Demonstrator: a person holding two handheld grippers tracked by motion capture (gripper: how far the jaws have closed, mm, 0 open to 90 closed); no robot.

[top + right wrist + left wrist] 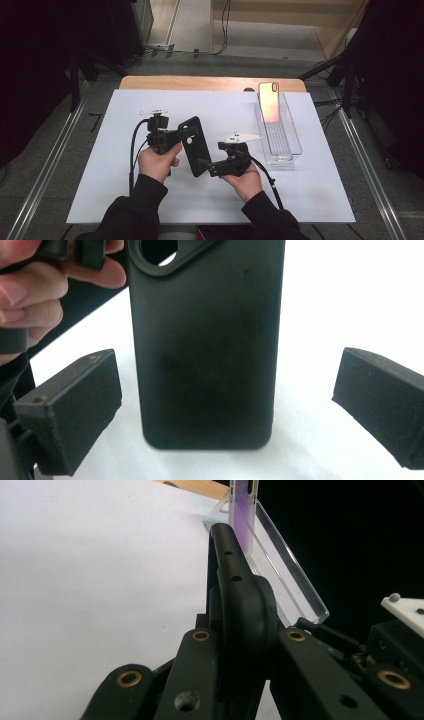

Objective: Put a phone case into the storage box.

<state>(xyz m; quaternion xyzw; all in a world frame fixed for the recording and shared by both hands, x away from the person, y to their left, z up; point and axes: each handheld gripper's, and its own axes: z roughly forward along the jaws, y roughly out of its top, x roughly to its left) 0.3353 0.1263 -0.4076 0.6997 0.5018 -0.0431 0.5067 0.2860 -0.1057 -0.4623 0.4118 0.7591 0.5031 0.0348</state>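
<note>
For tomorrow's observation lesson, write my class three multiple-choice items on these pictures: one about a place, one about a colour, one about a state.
1. Where does the phone stand?
A. In the clear tray
B. Flat on the white sheet
C. On the floor

2. What colour is the phone case held above the table?
A. White
B. Black
C. Red

3. How are the right tongs set?
A. Shut on the case
B. Shut on nothing
C. Open, with the case between the jaws

Key:
1 A: the high view shows the phone upright at the tray's far end.
2 B: the case is black in the high view and in the right gripper view.
3 C: the right gripper view shows both jaws standing off from the case's sides, while the left tongs pinch its upper part.
</note>
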